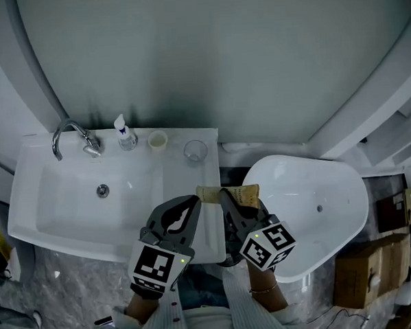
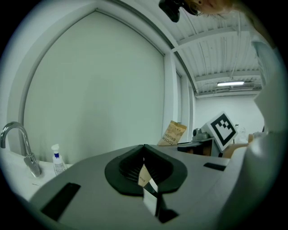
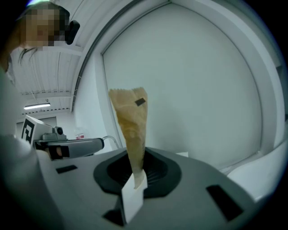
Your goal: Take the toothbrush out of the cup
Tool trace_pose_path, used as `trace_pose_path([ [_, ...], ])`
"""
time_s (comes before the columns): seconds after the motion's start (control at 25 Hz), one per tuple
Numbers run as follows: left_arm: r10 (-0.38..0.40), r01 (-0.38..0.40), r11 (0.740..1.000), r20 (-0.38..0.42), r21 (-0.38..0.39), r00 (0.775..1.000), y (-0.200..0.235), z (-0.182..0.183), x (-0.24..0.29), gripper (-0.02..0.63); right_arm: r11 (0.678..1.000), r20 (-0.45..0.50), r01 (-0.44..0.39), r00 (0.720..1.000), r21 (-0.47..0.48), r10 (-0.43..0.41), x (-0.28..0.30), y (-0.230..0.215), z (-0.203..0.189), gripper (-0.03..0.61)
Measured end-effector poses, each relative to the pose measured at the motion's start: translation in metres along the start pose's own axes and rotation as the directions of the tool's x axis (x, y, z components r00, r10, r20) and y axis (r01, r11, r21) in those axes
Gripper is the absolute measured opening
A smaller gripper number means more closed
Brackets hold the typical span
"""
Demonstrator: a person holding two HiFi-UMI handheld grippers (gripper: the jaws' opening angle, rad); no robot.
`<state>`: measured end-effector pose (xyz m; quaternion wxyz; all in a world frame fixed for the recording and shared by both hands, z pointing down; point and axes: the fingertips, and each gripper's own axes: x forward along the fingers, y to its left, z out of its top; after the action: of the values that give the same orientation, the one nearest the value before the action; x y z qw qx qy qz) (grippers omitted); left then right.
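Pinching the brown toothbrush packet [image 1: 247, 192] between them, the left gripper [image 1: 194, 202] and right gripper [image 1: 229, 197] each keep nearly closed jaws on one end, above the sink's [image 1: 56, 202] front edge, well apart from the paper cup [image 1: 157, 140].

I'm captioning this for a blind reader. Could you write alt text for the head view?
From above, the left gripper and right gripper pinch a brown paper packet between them over a white sink's right end. Along the sink's back edge stand a faucet, a bottle, a cup and a glass; a white tub sits to the right.
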<state>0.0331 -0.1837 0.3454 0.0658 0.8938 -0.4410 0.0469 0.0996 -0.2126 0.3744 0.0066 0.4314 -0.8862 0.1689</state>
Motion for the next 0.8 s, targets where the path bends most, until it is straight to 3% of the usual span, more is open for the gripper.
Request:
trace_pose_path([
  [0.8,0.04,-0.042,0.998,0.031,0.045,0.999,-0.069,0.005,-0.026,0.017,0.994,0.014,-0.1,0.995,-0.037,0.101,-0.066,0.026,-0.007,0.049],
])
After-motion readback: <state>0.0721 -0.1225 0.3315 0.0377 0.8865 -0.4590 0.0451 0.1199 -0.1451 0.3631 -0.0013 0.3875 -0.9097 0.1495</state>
